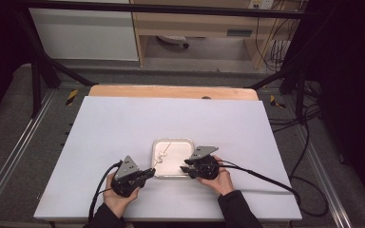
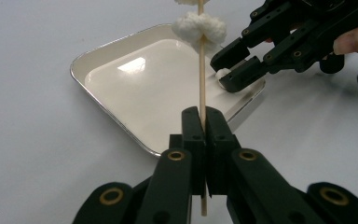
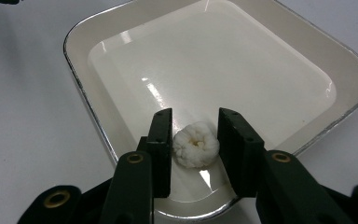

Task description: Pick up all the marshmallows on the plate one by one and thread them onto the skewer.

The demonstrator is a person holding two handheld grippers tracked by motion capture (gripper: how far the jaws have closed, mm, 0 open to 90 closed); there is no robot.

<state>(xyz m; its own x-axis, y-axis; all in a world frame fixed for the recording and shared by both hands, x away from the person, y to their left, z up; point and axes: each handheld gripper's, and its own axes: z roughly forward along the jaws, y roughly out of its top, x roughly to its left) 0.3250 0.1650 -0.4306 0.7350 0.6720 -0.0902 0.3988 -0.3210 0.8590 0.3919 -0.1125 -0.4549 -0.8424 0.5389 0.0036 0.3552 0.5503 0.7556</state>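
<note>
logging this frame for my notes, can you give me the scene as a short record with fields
work in hand: threading white puffy pieces onto a wooden skewer
left gripper: shut on the wooden skewer, near its lower end
on skewer: white puffy piece, with part of another at the top edge of the left gripper view
right gripper: jaws either side of a loose white piece; small gaps on both sides, not yet pinched
tray: white, metal-edged, shallow; the loose piece lies in it near the rim
surface: white table
</note>
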